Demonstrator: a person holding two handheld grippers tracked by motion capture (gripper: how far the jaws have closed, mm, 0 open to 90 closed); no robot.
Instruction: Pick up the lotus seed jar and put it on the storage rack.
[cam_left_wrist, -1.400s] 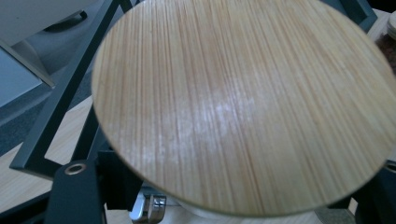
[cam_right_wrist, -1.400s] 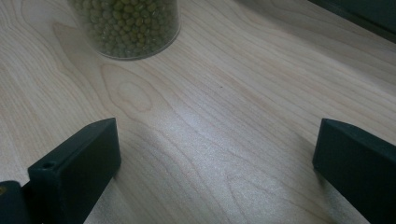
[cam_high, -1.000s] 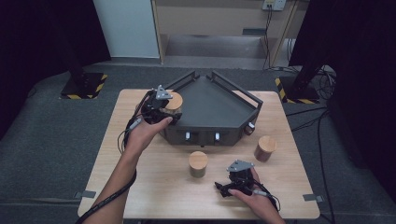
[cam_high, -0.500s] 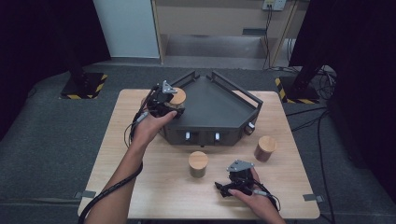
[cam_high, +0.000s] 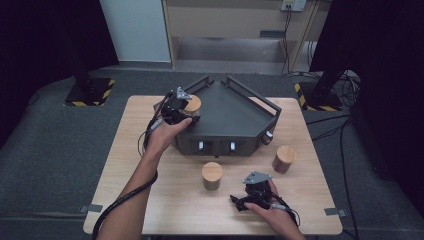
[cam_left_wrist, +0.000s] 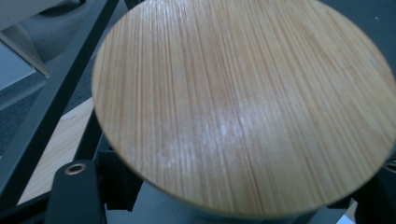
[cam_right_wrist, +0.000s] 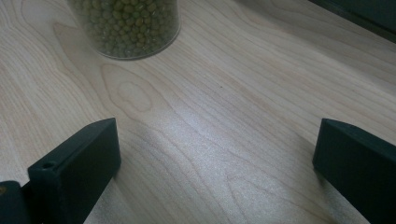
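A jar with a round bamboo lid (cam_high: 194, 103) is at the left corner of the dark grey tray (cam_high: 235, 115), and my left gripper (cam_high: 186, 111) is shut on it. In the left gripper view the lid (cam_left_wrist: 243, 102) is very close, with one black finger (cam_left_wrist: 74, 196) showing below it. I cannot tell whether the jar rests on the tray. My right gripper (cam_high: 238, 202) lies on the table near the front edge, open, with bare wood between its jaws (cam_right_wrist: 215, 172). A glass jar of green beans (cam_right_wrist: 126, 28) stands just ahead of it, bamboo-lidded (cam_high: 212, 175).
A third bamboo-lidded jar (cam_high: 284, 159) stands on the wooden table (cam_high: 130, 165) to the right of the tray's front. The tray has raised rails (cam_high: 252, 95) along its far sides and knobs on its front face. Dark floor surrounds the table.
My left hand has carried the jar a little to the right and slightly down, further onto the tray's left corner. The right hand has not moved.
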